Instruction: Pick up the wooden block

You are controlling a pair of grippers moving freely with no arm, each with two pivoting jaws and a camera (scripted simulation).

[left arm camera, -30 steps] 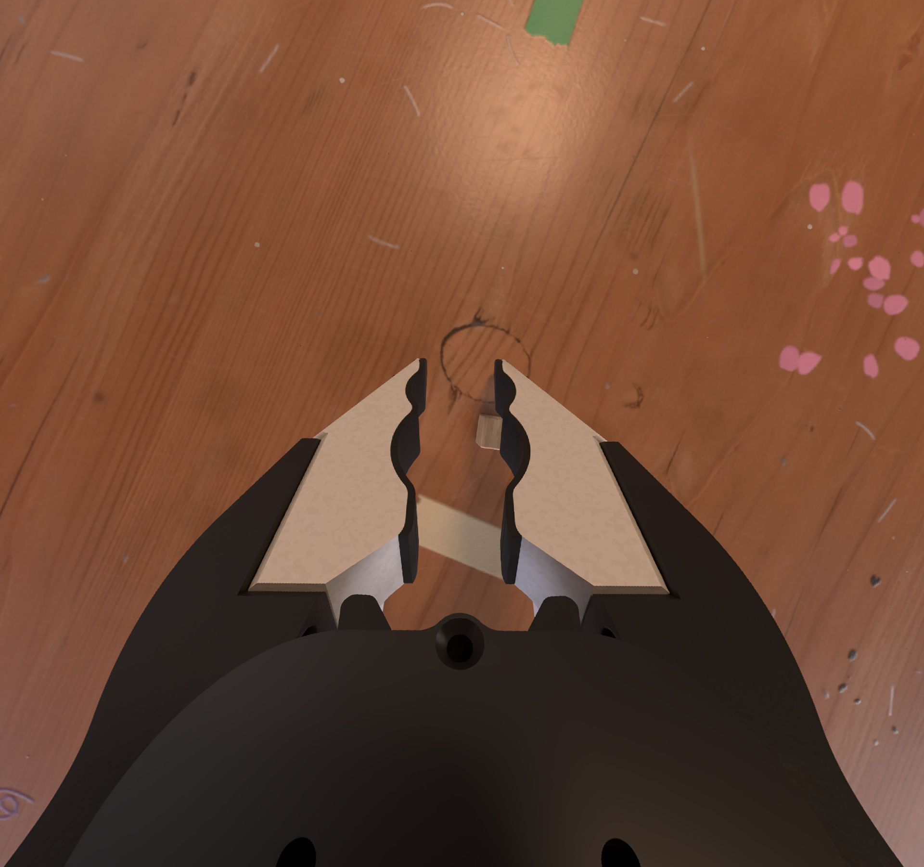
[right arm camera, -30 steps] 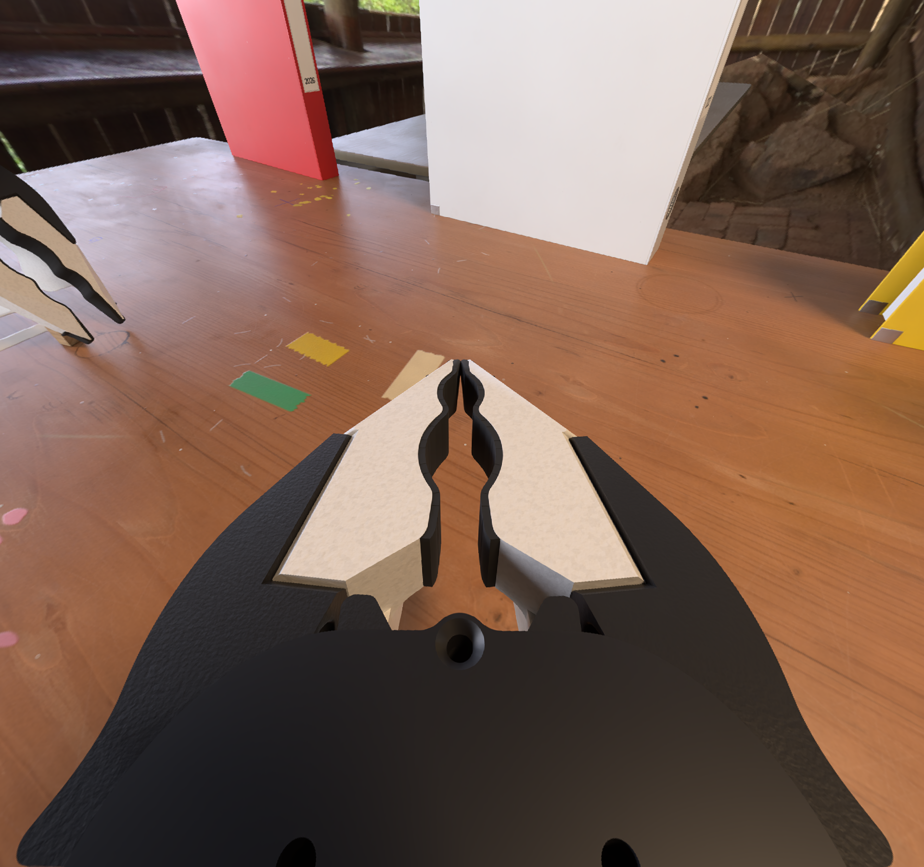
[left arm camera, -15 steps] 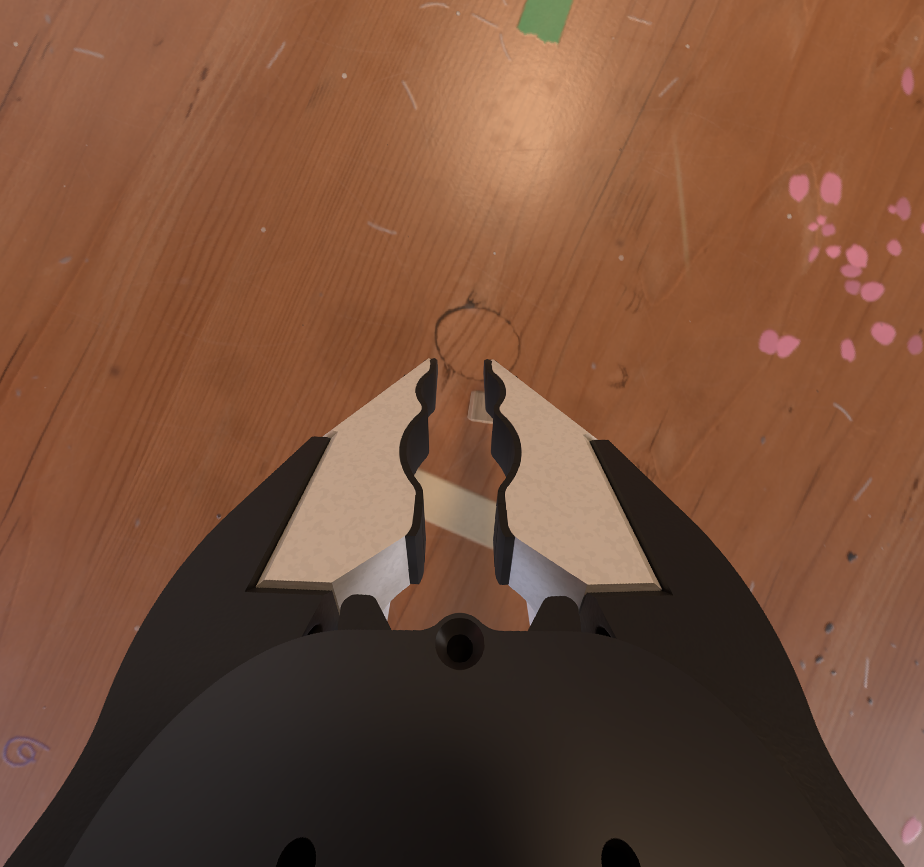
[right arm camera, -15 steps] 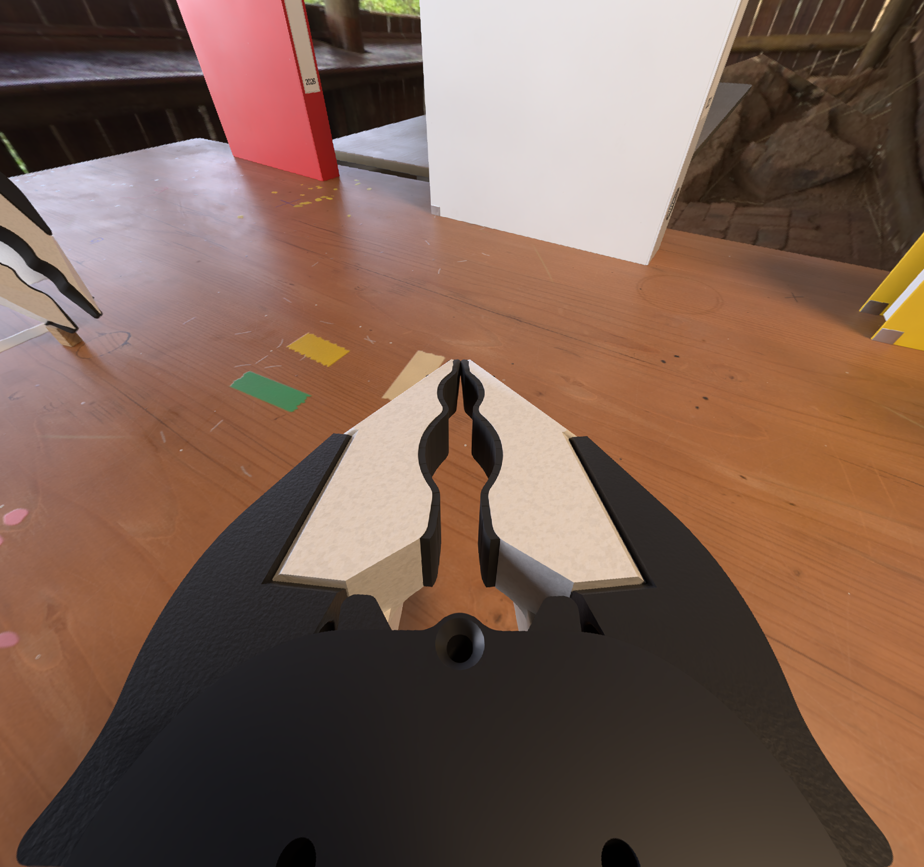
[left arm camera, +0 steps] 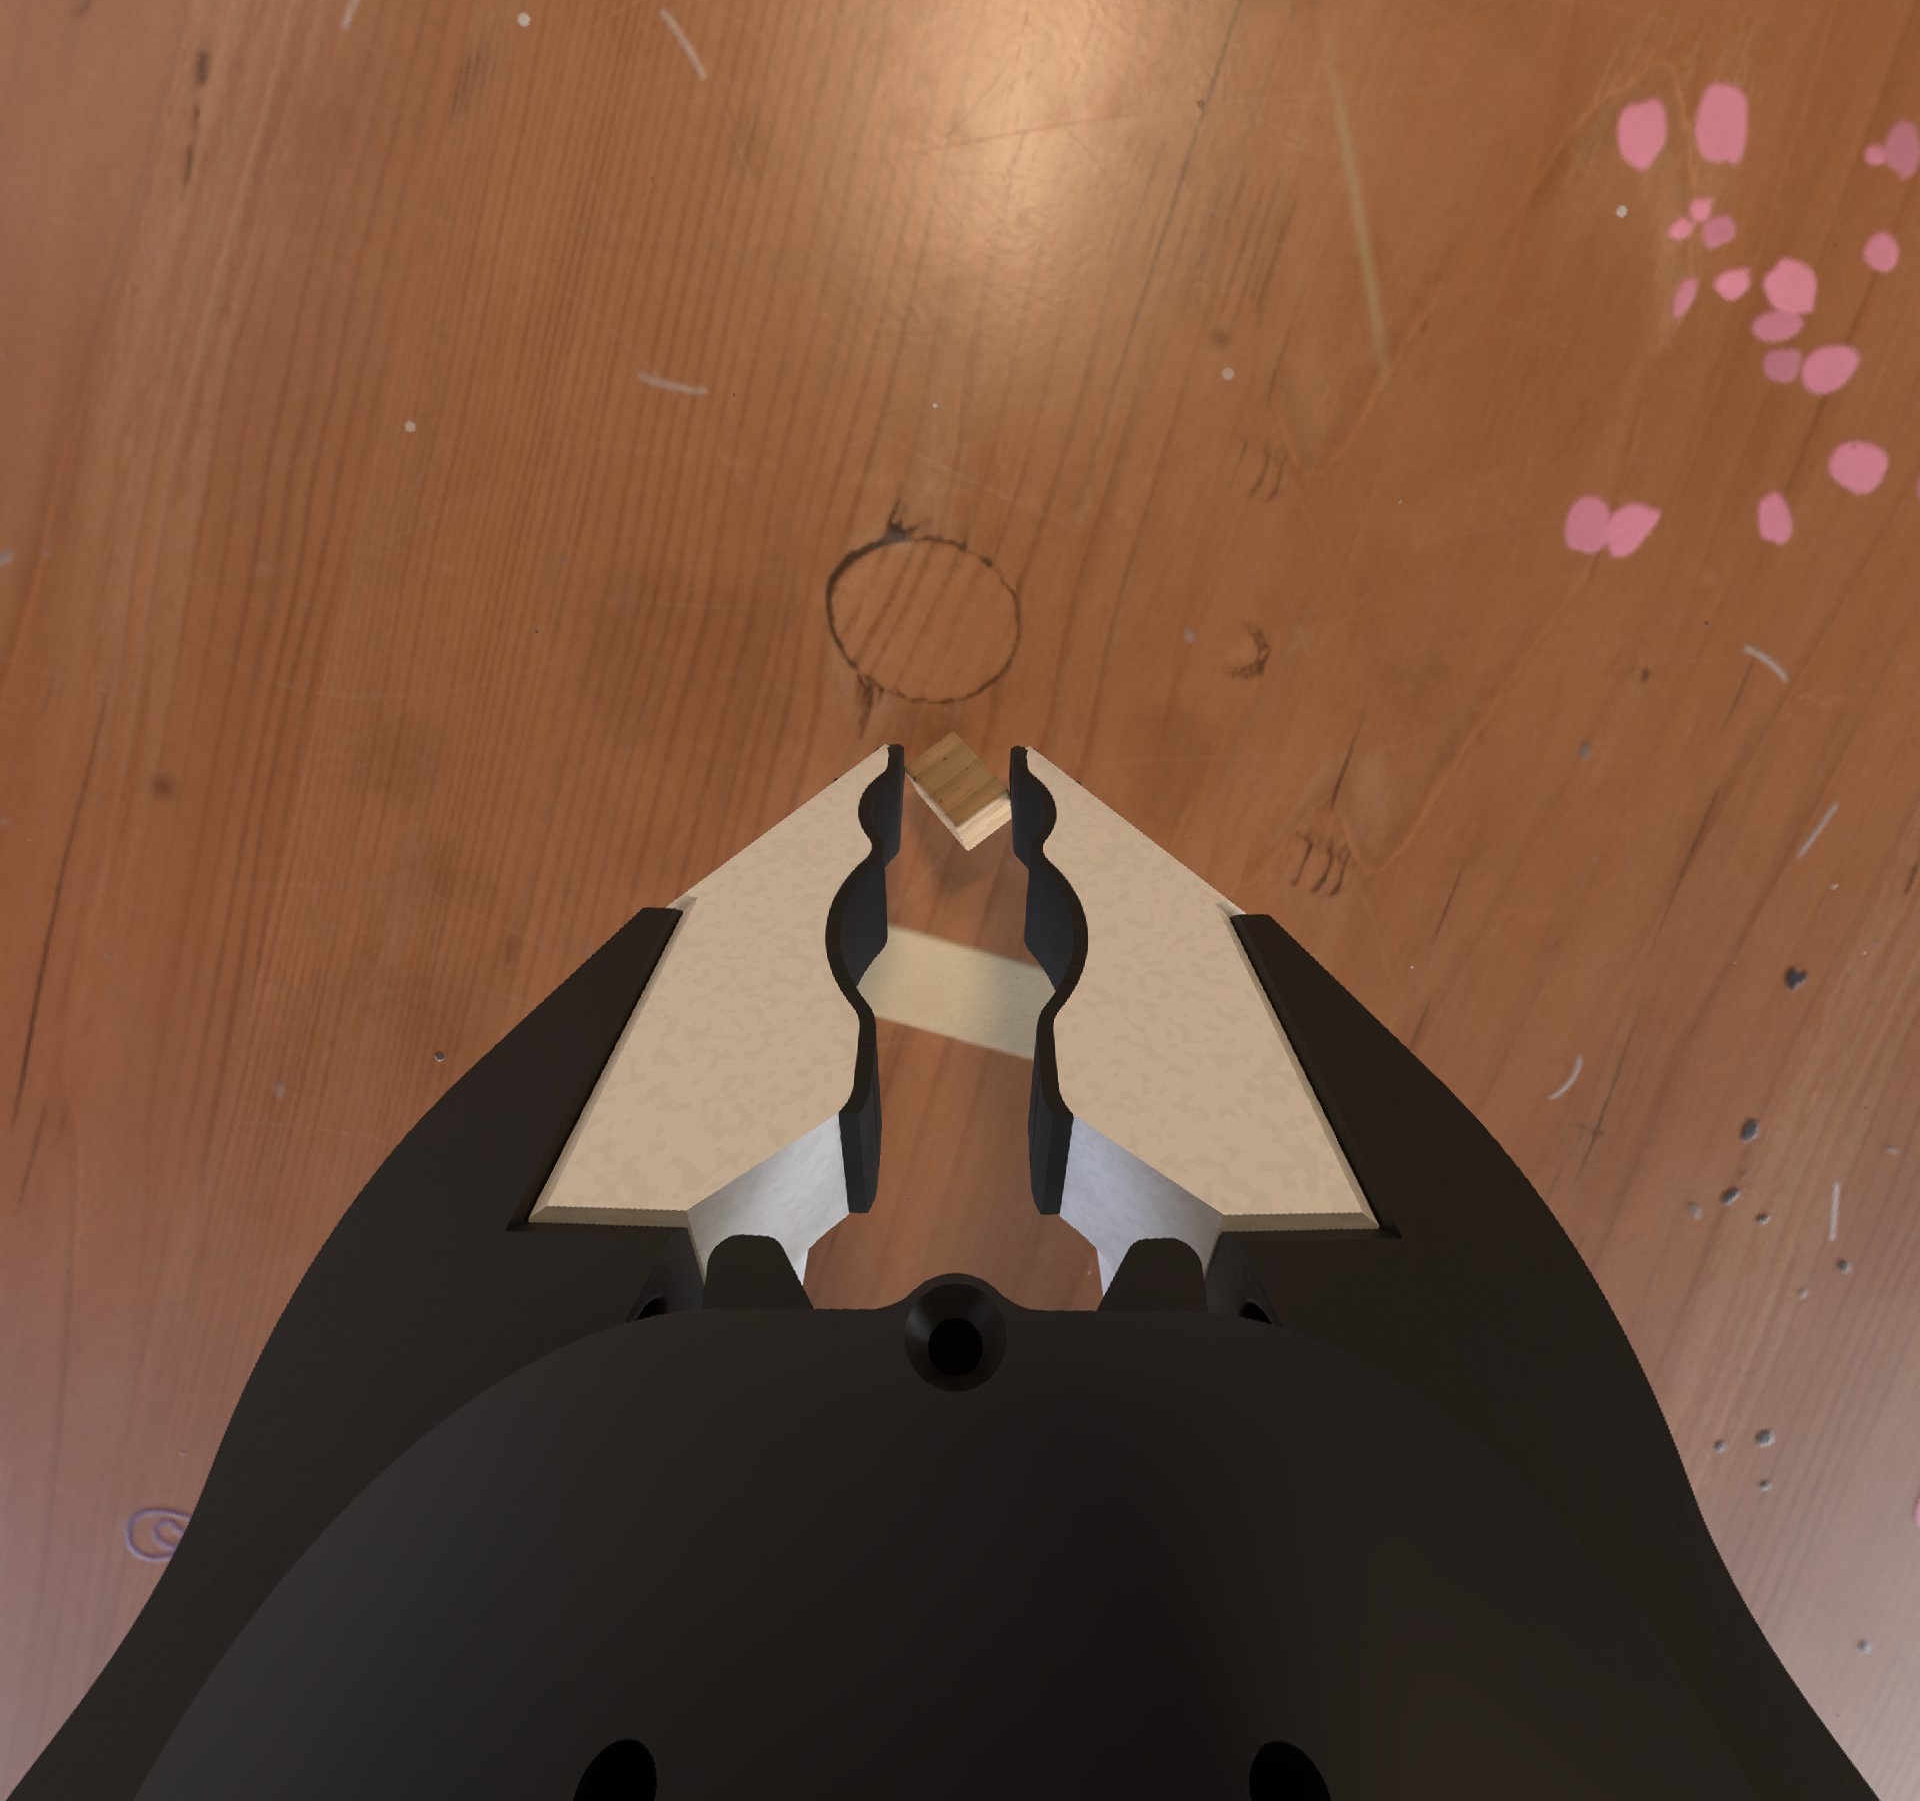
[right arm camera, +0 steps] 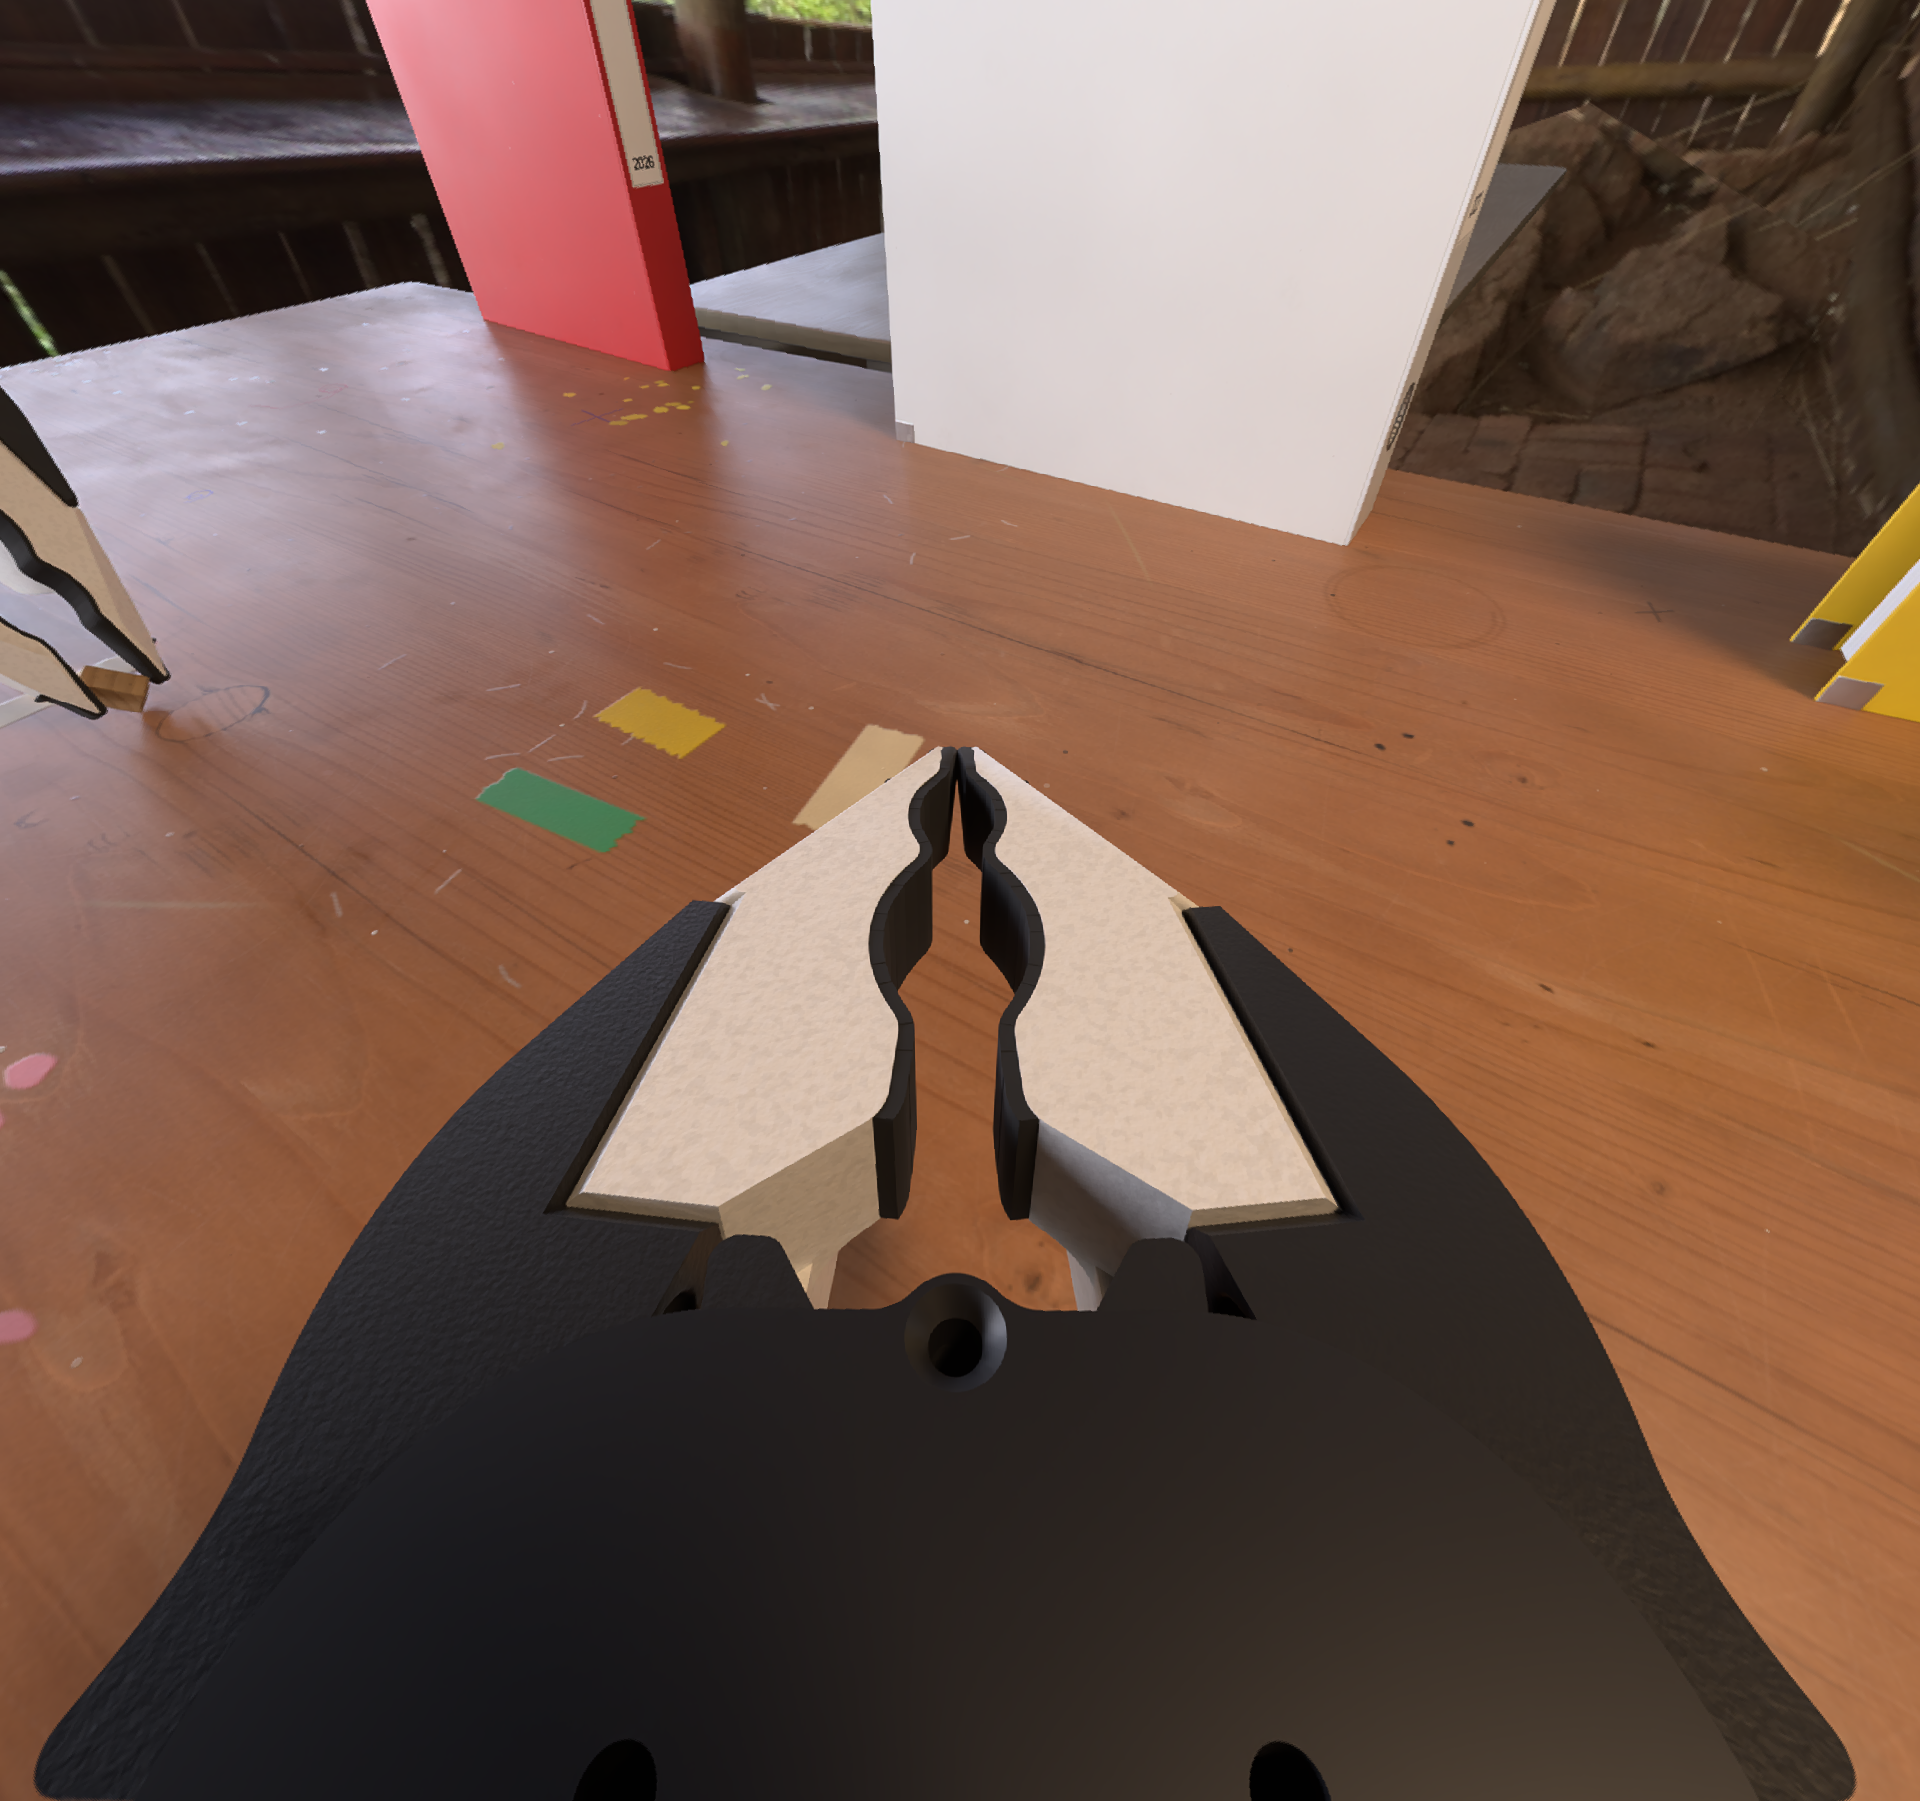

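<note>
The wooden block (left arm camera: 958, 787) is a small pale cube. It sits turned at an angle between the fingertips of my left gripper (left arm camera: 956, 775), and both tips touch it. The gripper is shut on it, low over the wooden table (left arm camera: 520, 401). I cannot tell whether the block is off the surface. From the right wrist view the left gripper (right arm camera: 125, 691) shows at the far left with the block (right arm camera: 112, 686) at its tips. My right gripper (right arm camera: 956, 764) is shut and empty, above the table's middle.
A dark ring mark (left arm camera: 923, 621) lies just beyond the block. A pale tape strip (left arm camera: 956, 1008) lies under the left fingers, and pink spots (left arm camera: 1787, 297) are to the right. A red binder (right arm camera: 540, 120), a white box (right arm camera: 1174, 193), yellow tape (right arm camera: 660, 721), green tape (right arm camera: 561, 809) and a yellow object (right arm camera: 1870, 639) are farther off.
The left fingers have closed in onto the block, which now shows between the tips. The ring mark has drifted away from the tips. The right gripper has not moved.
</note>
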